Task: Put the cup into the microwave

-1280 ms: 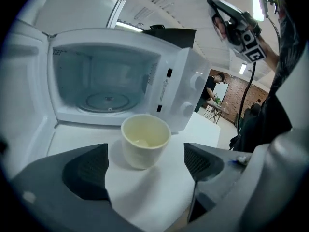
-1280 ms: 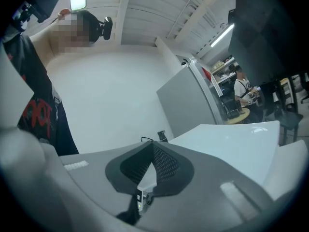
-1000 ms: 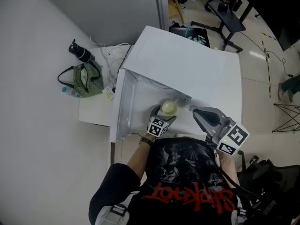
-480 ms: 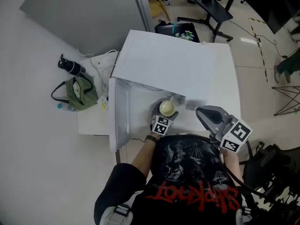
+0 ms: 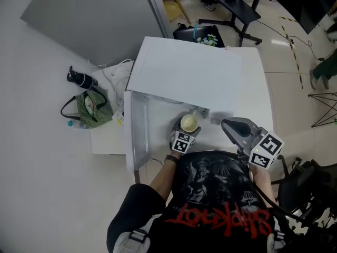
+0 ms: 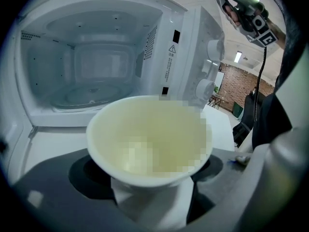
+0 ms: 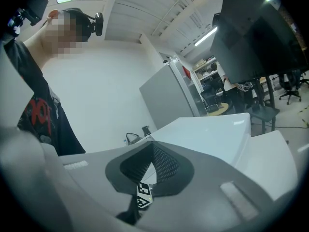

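Observation:
A cream cup point(image 5: 189, 123) stands upright in my left gripper point(image 5: 185, 130), which is shut on its lower part. In the left gripper view the cup point(image 6: 149, 139) fills the middle, just in front of the white microwave's open cavity point(image 6: 91, 76) with its glass turntable point(image 6: 89, 96). The microwave point(image 5: 195, 78) has its door point(image 5: 134, 136) swung open to the left. My right gripper point(image 5: 230, 125) hovers at the microwave's front right corner. Its jaws point(image 7: 153, 164) are pressed together with nothing between them.
The control panel with two knobs point(image 6: 205, 88) lies right of the cavity. A green striped bag point(image 5: 95, 109), a black bottle point(image 5: 79, 79) and cables lie on the white table point(image 5: 108, 138) left of the door. A black chair point(image 5: 237, 4) stands beyond.
The head view has shifted slightly. The cup and both grippers keep about the same place in front of the open microwave.

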A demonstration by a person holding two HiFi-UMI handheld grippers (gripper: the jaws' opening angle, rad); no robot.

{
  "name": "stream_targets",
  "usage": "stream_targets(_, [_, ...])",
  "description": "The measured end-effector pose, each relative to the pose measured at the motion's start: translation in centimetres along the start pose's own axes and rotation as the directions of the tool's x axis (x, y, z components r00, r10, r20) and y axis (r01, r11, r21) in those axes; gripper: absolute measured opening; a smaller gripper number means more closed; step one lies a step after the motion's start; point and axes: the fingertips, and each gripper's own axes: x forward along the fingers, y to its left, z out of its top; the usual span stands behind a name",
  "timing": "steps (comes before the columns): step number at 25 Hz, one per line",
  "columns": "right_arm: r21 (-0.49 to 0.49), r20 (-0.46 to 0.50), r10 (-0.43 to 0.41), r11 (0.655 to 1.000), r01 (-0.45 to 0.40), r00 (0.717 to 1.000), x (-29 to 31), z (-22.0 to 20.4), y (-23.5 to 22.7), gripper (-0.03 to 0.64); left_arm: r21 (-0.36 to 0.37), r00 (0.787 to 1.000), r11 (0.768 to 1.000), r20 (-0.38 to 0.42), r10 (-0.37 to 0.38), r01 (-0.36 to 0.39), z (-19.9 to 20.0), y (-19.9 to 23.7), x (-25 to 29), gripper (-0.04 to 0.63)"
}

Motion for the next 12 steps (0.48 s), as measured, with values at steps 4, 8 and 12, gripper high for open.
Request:
stream_targets(4, [0.003, -0.002, 0.021, 1.000, -0.021, 1.000, 0.5, -0.2, 0.1, 0.000, 0.023, 1.000, 1.000, 0.007, -0.014, 0.014, -0.1, -0.4, -1.0, 0.447])
stream_targets(8, [0.019, -0.010, 0.041, 0.999, -0.041, 0.999, 1.0, -0.6, 0.3, 0.000, 0.034, 1.000, 0.999, 0.019, -0.020, 0.019, 0.2, -1.3, -2.8, 0.446])
stream_targets(12, [-0.009, -0.042, 0.066, 0.998, -0.066, 0.997, 1.9, -1.2, 0.9, 0.000, 0.049, 1.000, 0.999, 0.021, -0.013, 0.012, -0.3, -1.6, -4.4, 0.446])
